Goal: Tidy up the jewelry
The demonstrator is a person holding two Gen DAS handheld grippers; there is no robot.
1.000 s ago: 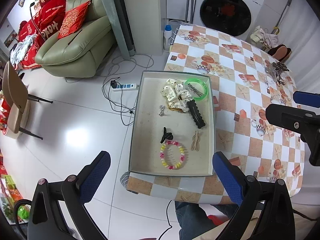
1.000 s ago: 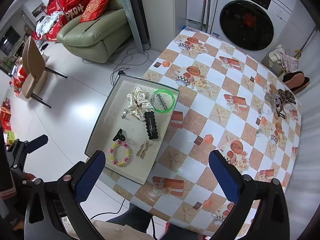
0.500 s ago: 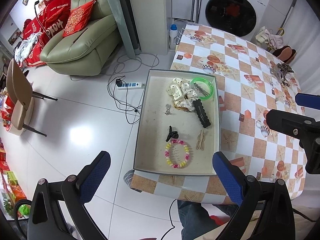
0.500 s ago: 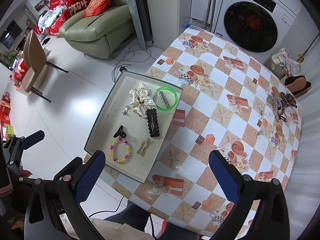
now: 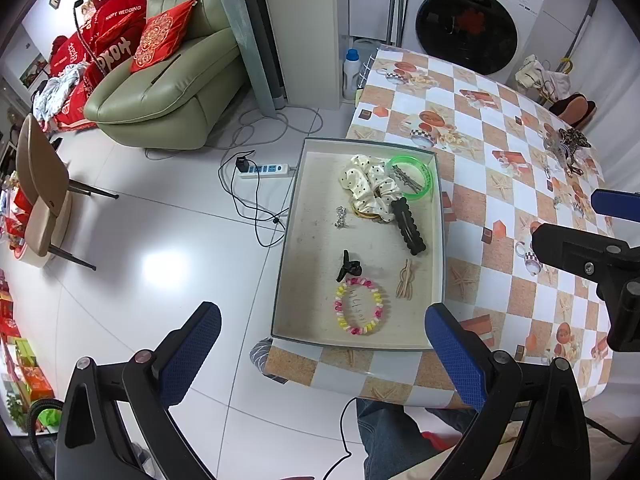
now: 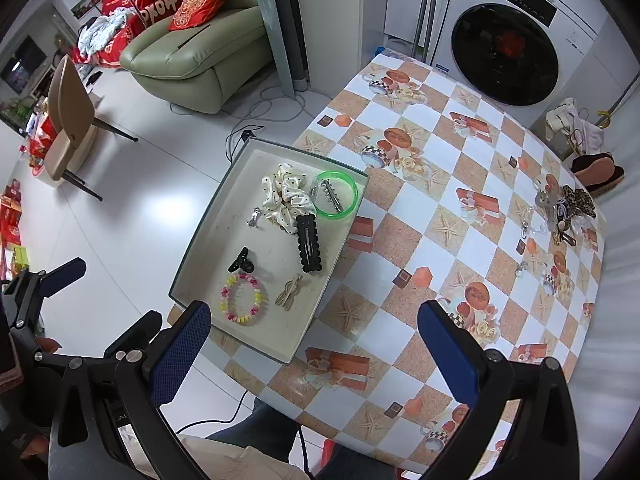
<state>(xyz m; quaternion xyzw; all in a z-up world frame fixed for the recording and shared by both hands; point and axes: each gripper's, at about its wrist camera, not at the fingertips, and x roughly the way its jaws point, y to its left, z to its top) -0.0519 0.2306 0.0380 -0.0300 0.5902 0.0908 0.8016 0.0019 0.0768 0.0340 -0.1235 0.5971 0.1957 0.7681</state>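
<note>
A shallow grey tray (image 5: 288, 240) (image 6: 208, 236) sits at the table's left edge. It holds a cream dotted scrunchie (image 5: 366, 186) (image 6: 286, 194), a green bangle (image 5: 412, 178) (image 6: 336, 196), a black snap clip (image 5: 408, 226) (image 6: 308, 244), a black claw clip (image 5: 348, 266) (image 6: 242, 260), a beaded bracelet (image 5: 358, 306) (image 6: 244, 300), a tan clip (image 5: 406, 280) (image 6: 290, 292) and a small silver piece (image 5: 340, 216). A pile of loose jewelry (image 5: 564, 148) (image 6: 560, 210) lies at the far right. My left gripper (image 5: 322, 354) and right gripper (image 6: 314, 346) are open, empty, high above the table.
The checkered tablecloth (image 6: 440, 220) covers the table. A washing machine (image 6: 508, 52) stands behind it. A green sofa (image 5: 168, 80), a chair (image 5: 40, 188) and a power strip with cables (image 5: 264, 170) are on the white floor at left. The person's legs (image 5: 400, 432) are below.
Both views have pulled back and shifted slightly, so the tray appears farther right in the left view. Nothing on the table has moved. Both grippers stay open.
</note>
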